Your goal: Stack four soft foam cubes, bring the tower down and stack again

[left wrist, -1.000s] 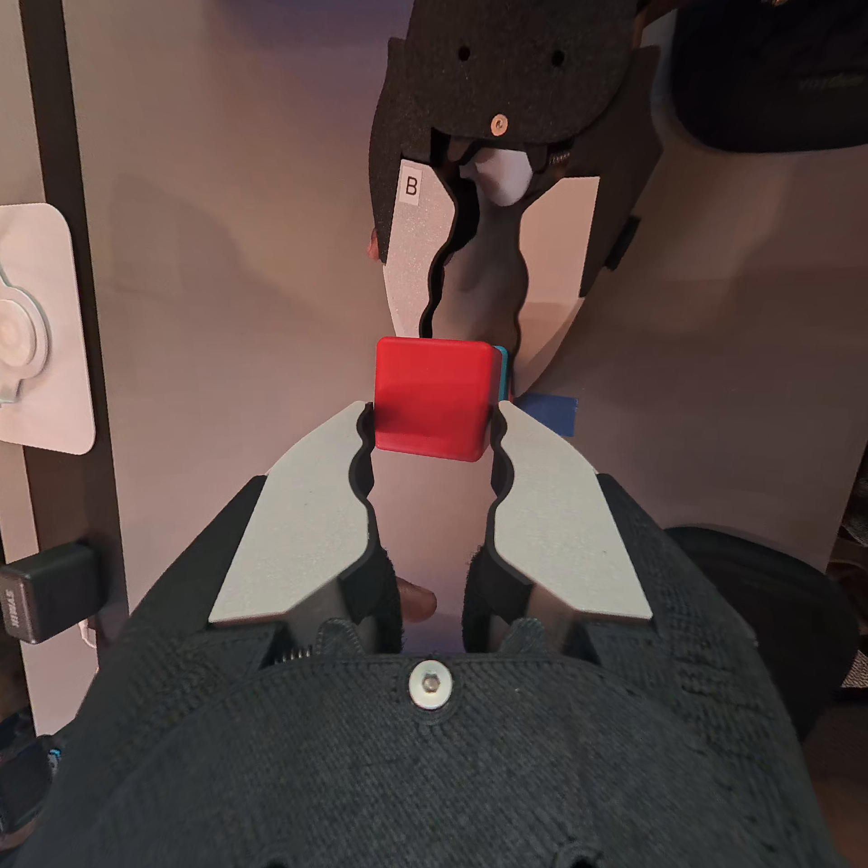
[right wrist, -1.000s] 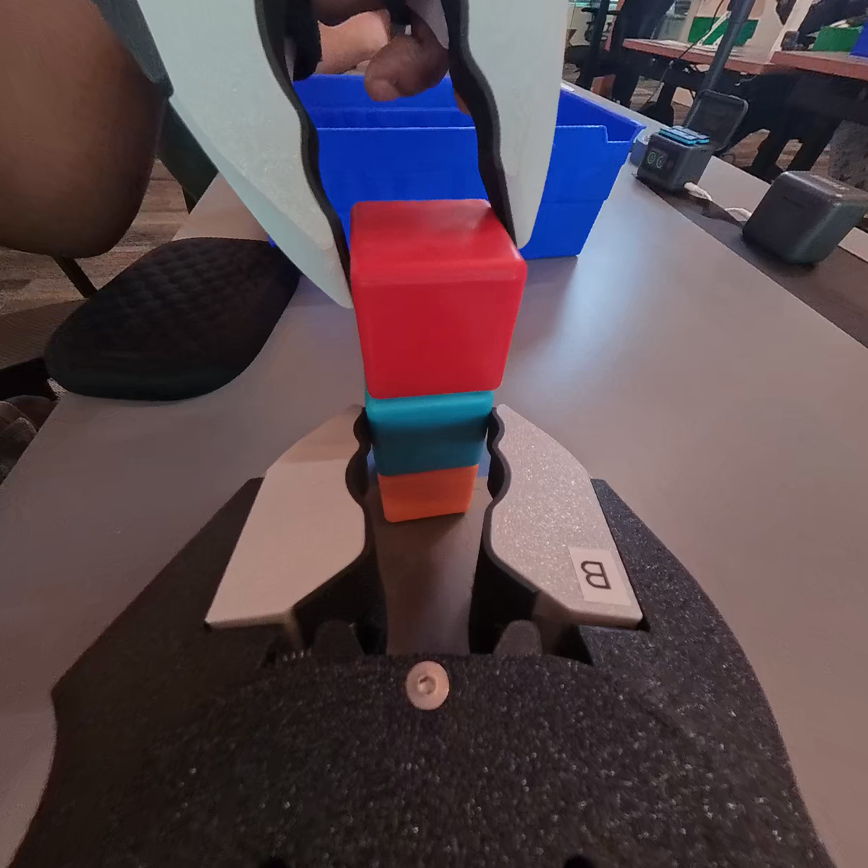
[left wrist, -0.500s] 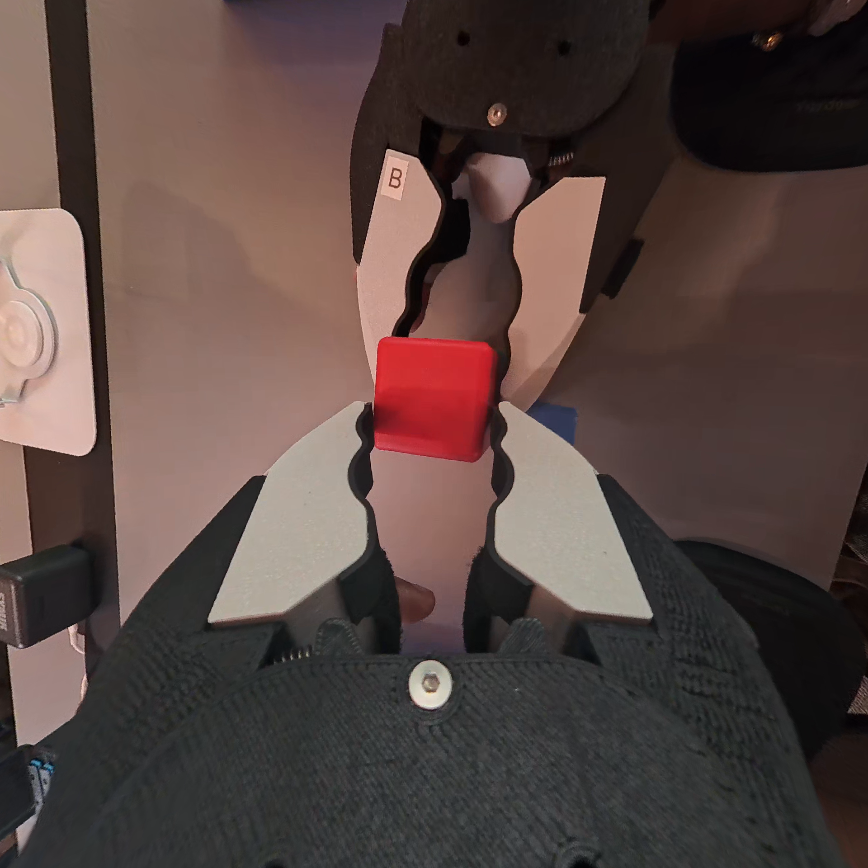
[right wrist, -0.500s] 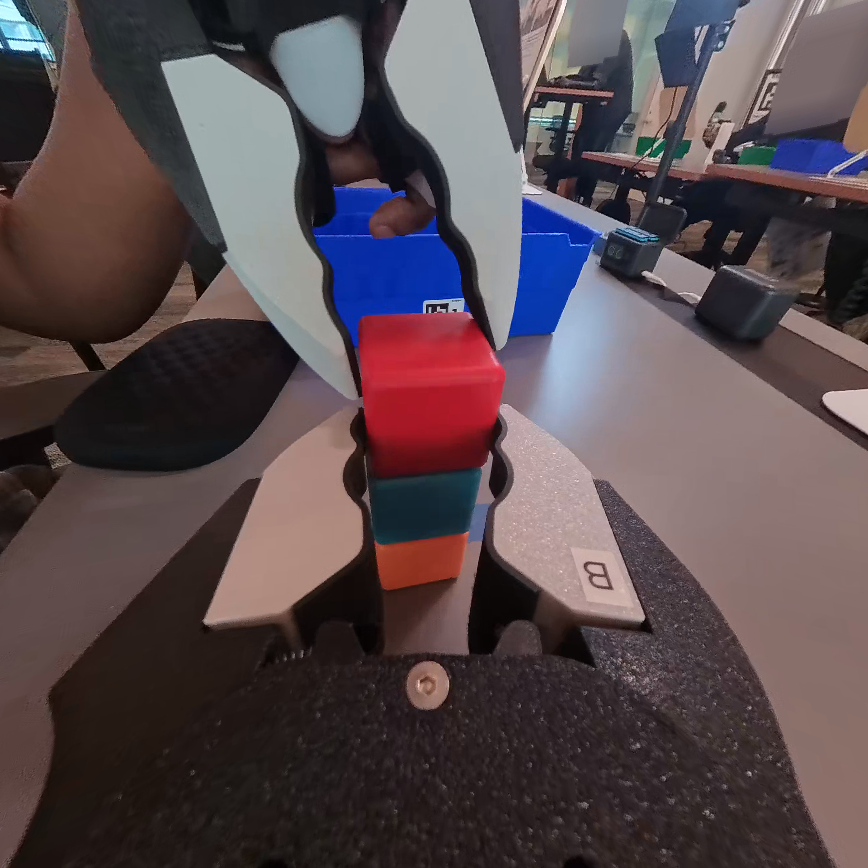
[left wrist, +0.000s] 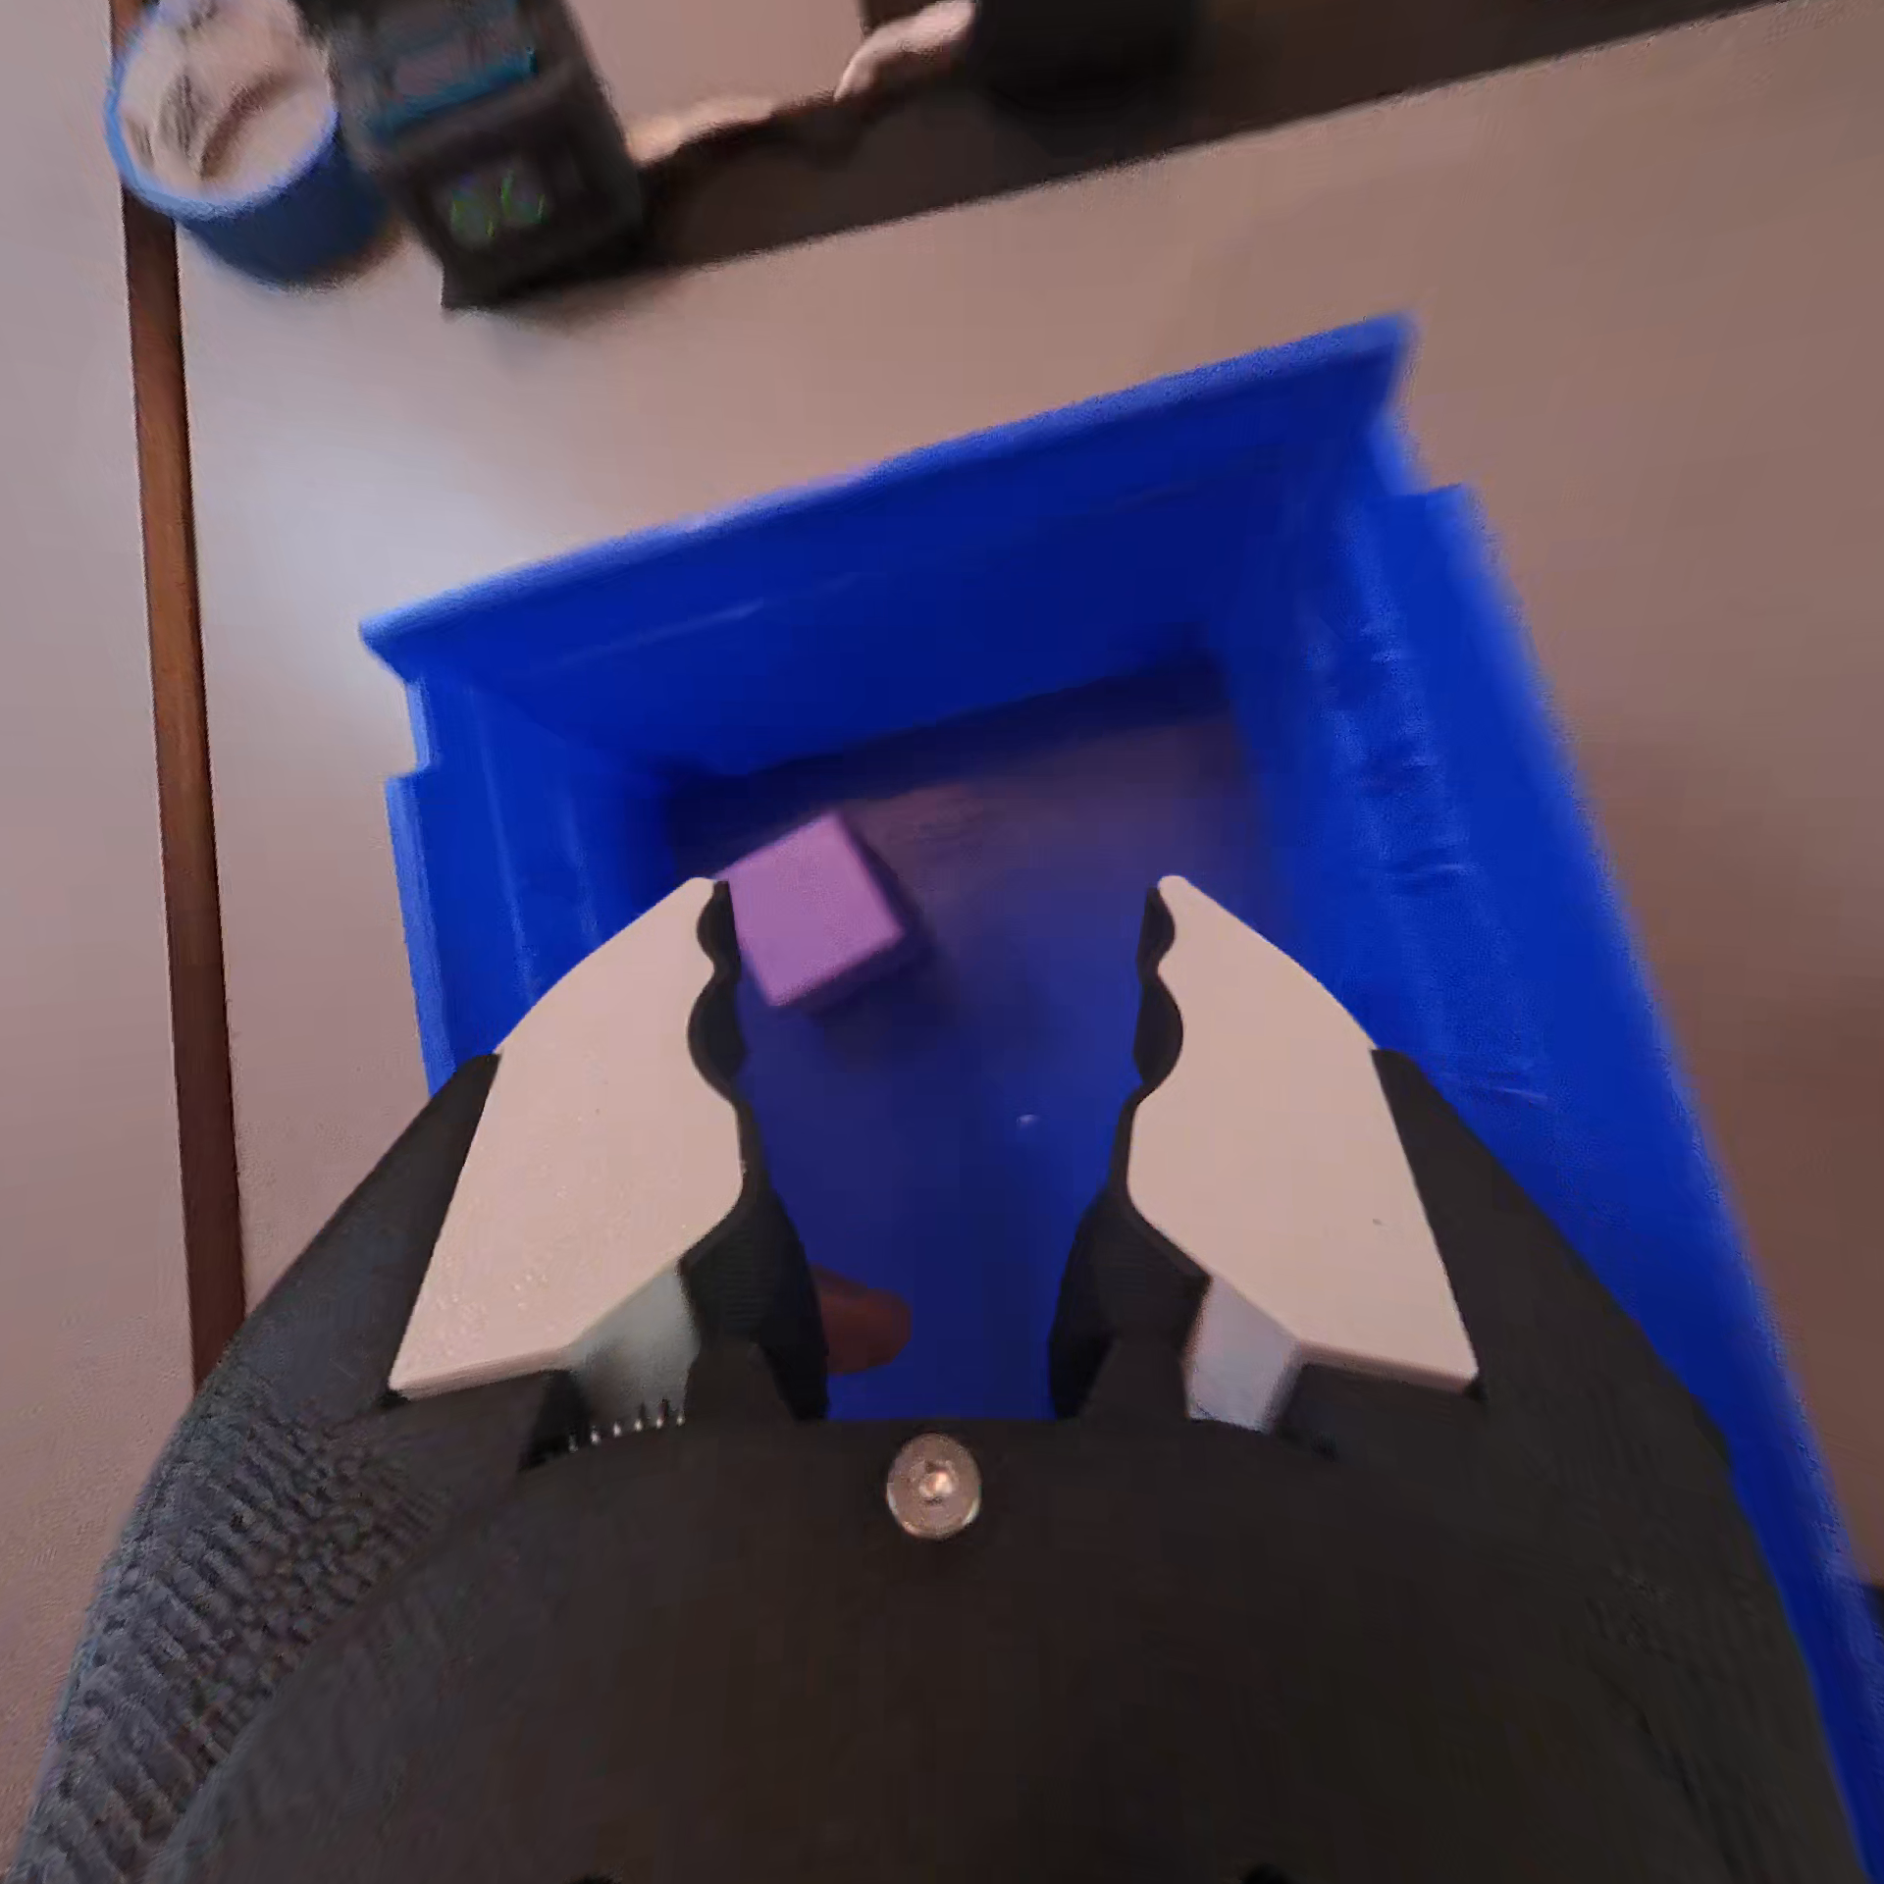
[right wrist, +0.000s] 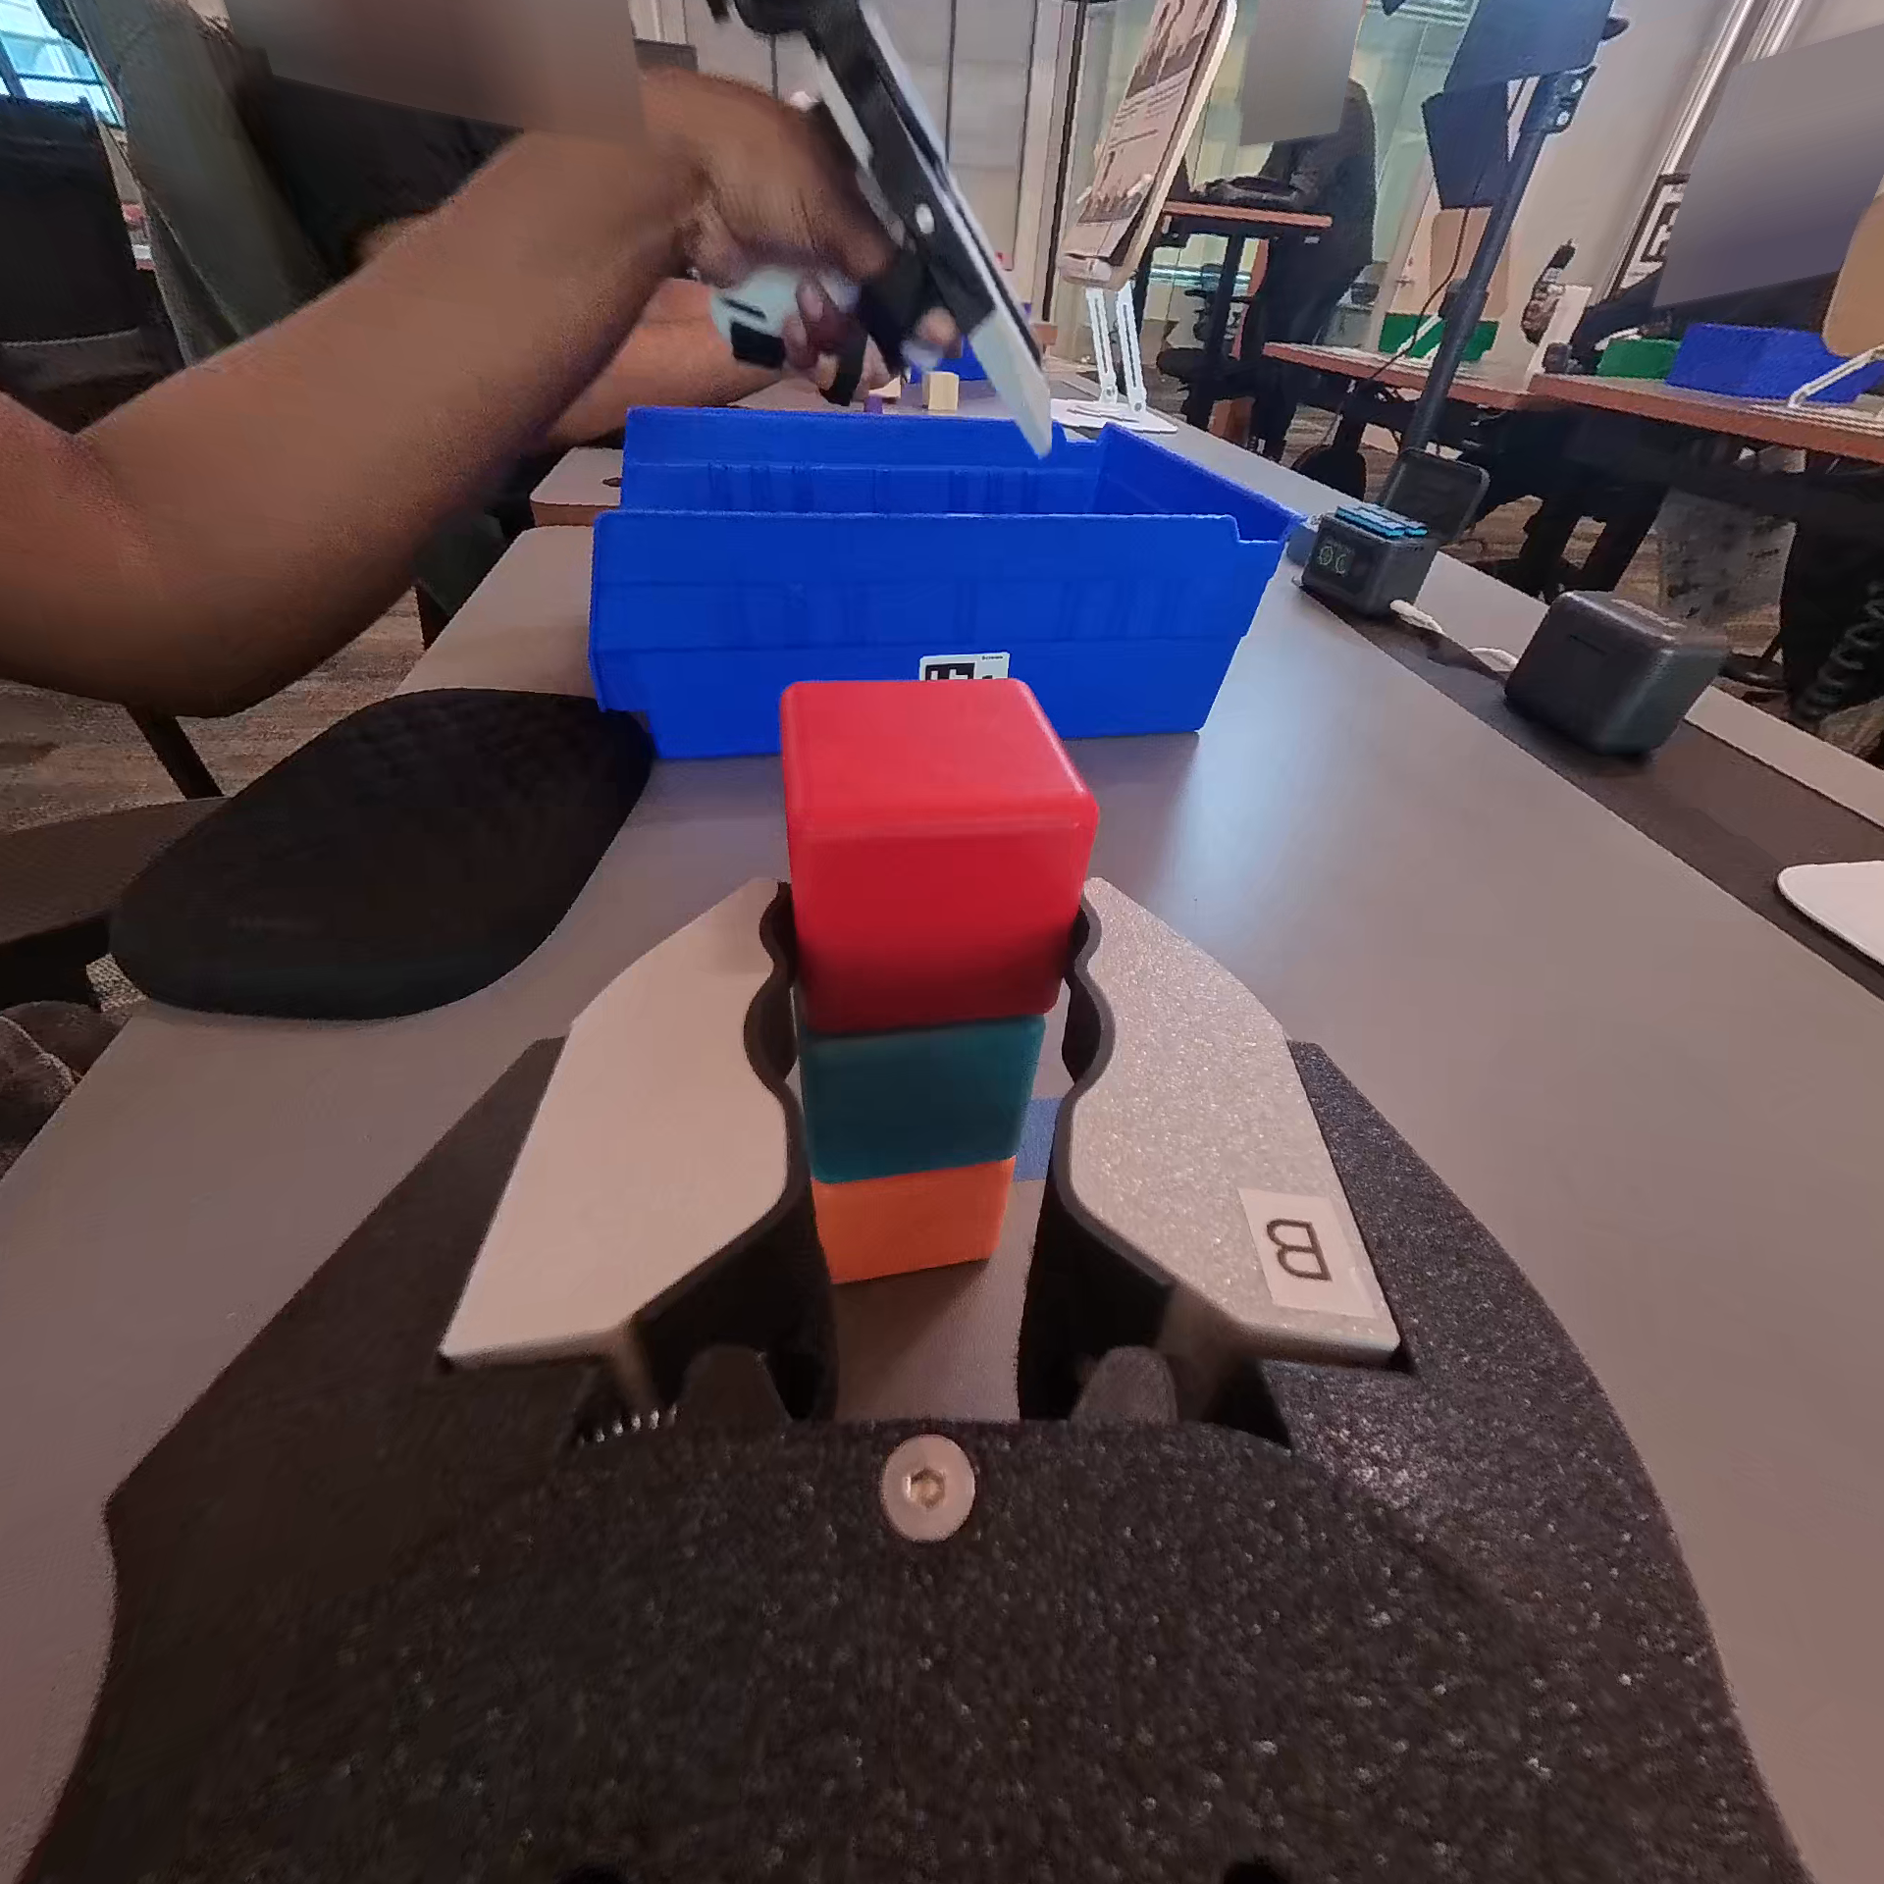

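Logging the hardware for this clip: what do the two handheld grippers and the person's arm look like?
Both the left gripper and the right gripper have a black textured body, one silver screw and two pale grey fingers with wavy black inner edges. The right one has a lettered white sticker. The arm shows no sleeve.

Four soft foam cubes show in all: one red foam cube point(right wrist: 933, 836), one teal foam cube point(right wrist: 918, 1096) and one orange foam cube point(right wrist: 907, 1218) in a single stack of three, and one purple foam cube point(left wrist: 821, 912) alone inside the one blue plastic bin point(left wrist: 918, 571). Two tools appear: the left tool point(left wrist: 936, 897) and the right tool point(right wrist: 928, 897). One black padded rest point(right wrist: 377, 846) lies on the grey surface point(right wrist: 1427, 969).
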Action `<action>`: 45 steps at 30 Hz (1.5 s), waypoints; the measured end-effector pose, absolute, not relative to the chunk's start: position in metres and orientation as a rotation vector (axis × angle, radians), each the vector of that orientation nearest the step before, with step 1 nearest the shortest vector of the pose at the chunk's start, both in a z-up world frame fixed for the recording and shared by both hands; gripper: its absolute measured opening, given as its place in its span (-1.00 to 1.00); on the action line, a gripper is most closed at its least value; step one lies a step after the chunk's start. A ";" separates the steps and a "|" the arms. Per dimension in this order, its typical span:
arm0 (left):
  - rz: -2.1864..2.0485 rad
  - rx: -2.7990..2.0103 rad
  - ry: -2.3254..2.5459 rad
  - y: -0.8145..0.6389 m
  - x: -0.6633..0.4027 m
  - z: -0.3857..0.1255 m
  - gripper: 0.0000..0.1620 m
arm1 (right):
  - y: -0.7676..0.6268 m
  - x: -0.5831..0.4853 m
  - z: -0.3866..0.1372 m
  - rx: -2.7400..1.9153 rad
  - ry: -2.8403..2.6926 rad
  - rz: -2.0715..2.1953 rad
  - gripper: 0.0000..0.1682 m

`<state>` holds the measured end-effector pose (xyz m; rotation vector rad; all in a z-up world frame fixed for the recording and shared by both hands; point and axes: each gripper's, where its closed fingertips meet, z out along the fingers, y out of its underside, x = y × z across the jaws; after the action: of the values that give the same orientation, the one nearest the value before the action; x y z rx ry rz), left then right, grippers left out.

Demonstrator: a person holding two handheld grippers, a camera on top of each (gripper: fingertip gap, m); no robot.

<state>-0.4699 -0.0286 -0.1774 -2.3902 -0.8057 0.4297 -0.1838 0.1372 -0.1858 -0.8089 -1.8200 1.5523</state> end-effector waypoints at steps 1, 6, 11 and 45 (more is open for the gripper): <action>0.441 -2.408 -0.855 -0.036 -0.479 -0.191 -0.05 | 0.137 -0.184 -0.186 -0.809 -1.819 1.552 -0.40; 0.468 -2.481 -1.004 -0.050 -0.500 -0.245 -0.04 | 0.137 -0.183 -0.186 -0.809 -1.814 1.552 -0.40; 0.439 -2.435 -1.001 -0.049 -0.508 -0.262 -0.30 | 0.138 -0.183 -0.186 -0.807 -1.810 1.555 -0.40; -0.315 -2.215 1.108 0.144 -0.166 -0.142 -0.33 | 0.137 -0.183 -0.186 -0.799 -1.816 1.561 -0.40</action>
<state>-0.1659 0.1444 -0.1421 -2.2148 1.1085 -0.3146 -0.1828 0.1374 -0.1856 -0.7991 -1.8161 1.5606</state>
